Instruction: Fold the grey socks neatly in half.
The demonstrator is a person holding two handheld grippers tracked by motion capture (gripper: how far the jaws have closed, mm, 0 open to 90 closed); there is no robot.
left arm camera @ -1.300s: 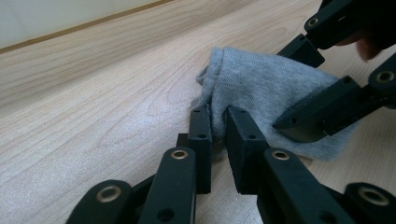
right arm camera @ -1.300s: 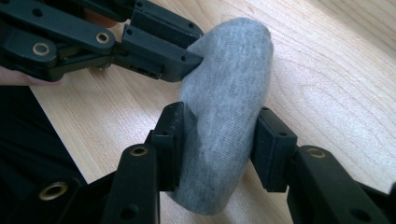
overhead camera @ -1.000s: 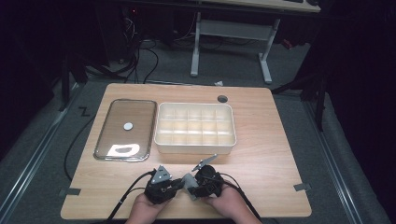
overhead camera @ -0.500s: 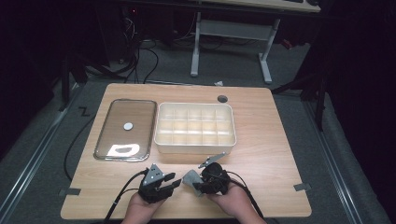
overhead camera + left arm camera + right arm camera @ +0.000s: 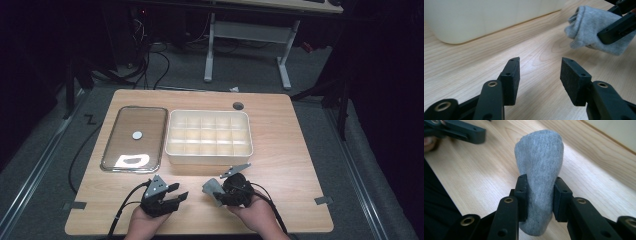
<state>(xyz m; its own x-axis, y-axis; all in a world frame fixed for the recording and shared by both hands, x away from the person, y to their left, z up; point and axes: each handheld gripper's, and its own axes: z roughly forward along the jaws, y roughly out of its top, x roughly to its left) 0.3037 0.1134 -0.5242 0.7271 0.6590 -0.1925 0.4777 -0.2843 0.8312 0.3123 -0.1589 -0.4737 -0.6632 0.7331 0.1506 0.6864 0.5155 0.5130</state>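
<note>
A folded grey sock (image 5: pixel 539 167) is pinched between the jaws of my right gripper (image 5: pixel 539 195), which is shut on it just above the table near the front edge. In the high view the grey sock (image 5: pixel 212 189) sticks out to the left of the right gripper (image 5: pixel 225 192). My left gripper (image 5: pixel 176 196) stands open a short way to the sock's left, apart from it. The left gripper (image 5: pixel 540 75) holds nothing between its jaws, and the sock (image 5: pixel 589 30) appears at the upper right of its view.
A cream compartment box (image 5: pixel 172 150) with several empty cells stands mid-table. A clear rectangular lid (image 5: pixel 120 145) with a white round knob lies to its left. A dark round hole (image 5: pixel 238 106) is in the tabletop behind the box. Bare wood lies right of the grippers.
The two grippers, close together a second ago, have drawn apart. The left one has moved left and stands open, while the right one keeps the sock.
</note>
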